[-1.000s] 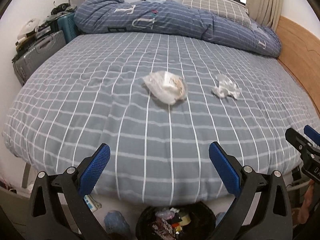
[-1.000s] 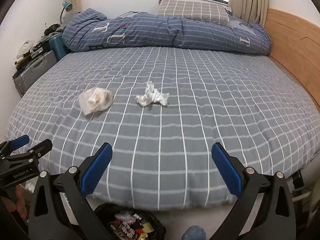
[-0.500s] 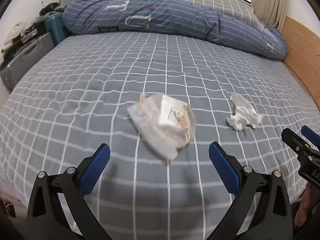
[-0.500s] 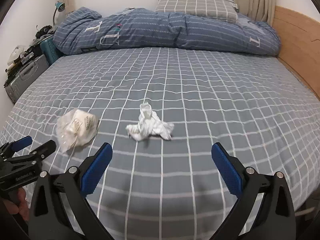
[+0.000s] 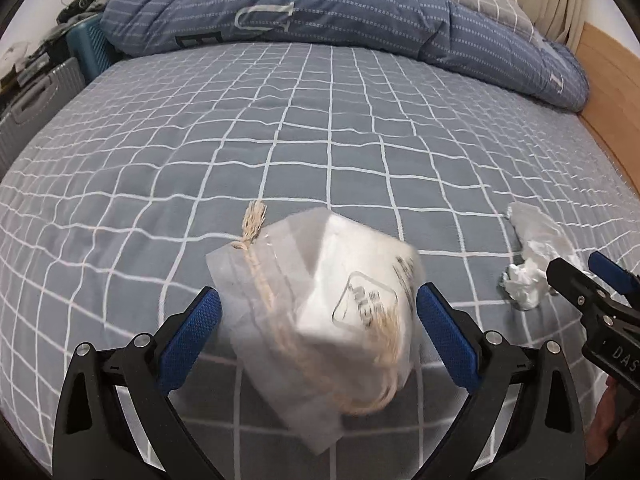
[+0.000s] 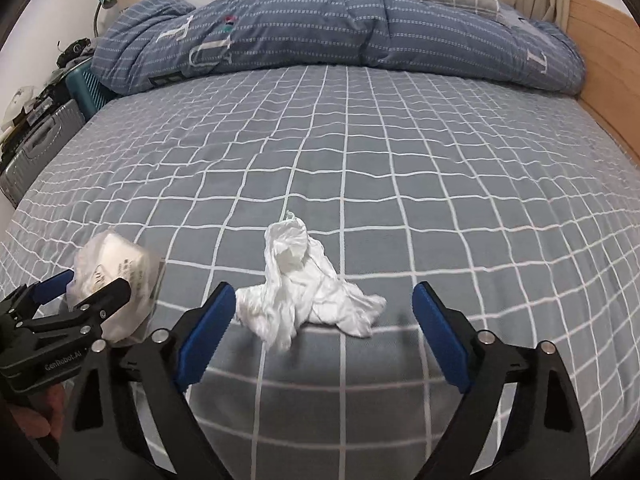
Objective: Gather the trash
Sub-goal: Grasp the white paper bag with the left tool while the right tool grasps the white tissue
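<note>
We see left gripper (image 5: pixel 316 330) spread around the plastic bag (image 5: pixel 320 312), pads not visibly pressing. Right gripper (image 6: pixel 324 324), jaws just narrowing, unclenched, straddles crumpled tissue (image 6: pixel 304 292); bedsheet (image 6: pixel 400 184) beyond lies bare.

Left tongs (image 6: pixel 70 292) body: white "GenRobot.AI". Right tongs (image 5: pixel 592 280) body: "DAS", cut off at the frame edge. Duvet (image 6: pixel 320 28): big pale letters "T", "U", "T". Plastic bag (image 5: pixel 320 304): dark print, too blurred to read.

You are looking at a matt checked cloth bed (image 6: pixel 360 152), a crumpled white tissue (image 6: pixel 304 292), a translucent plastic bag (image 5: pixel 320 300) and ribbed blue pads (image 6: pixel 206 328).
</note>
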Tool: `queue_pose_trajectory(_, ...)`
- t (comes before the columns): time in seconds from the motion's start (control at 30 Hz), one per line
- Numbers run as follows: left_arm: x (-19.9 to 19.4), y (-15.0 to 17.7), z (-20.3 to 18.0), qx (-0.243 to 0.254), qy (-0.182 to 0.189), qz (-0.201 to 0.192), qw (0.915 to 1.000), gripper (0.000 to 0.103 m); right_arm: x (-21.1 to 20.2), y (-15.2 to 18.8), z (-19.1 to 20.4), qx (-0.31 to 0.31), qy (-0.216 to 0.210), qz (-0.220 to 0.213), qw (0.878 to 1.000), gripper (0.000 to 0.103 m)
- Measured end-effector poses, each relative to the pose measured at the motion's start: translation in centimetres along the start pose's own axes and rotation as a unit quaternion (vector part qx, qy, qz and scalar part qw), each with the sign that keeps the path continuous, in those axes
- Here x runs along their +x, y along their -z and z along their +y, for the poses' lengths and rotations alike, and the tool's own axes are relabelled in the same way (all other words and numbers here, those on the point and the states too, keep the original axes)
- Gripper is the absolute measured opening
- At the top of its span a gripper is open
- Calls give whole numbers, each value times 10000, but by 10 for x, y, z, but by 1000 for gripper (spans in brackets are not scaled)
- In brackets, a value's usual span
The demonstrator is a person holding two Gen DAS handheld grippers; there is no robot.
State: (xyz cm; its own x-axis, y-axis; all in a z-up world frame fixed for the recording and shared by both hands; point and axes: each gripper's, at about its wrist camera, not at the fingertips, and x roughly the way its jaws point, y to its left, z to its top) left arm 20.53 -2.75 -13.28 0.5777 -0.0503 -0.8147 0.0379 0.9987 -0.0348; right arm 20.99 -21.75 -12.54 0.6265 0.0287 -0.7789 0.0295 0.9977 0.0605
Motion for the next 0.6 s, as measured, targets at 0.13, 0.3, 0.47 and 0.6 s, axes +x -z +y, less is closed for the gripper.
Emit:
queue_pose_trajectory(0.13,8,-2,-6,172,-156,13,9997,88,13,0,-1,20,-78,183,9998,71)
queue_pose_trajectory(0.3,13,1,-12,267,-35,105,9996,70,23,3,-3,39,-144,395,9991,50)
queue_pose_trajectory(0.47,13,2,-13,236,158,110,9995,55,27,6,3,-127,-230,579,9980,23)
queue_pose_trajectory(0.6,12,4,-15,217,285,101,9993,44,29,8,4,-159,-310,651,9973,13)
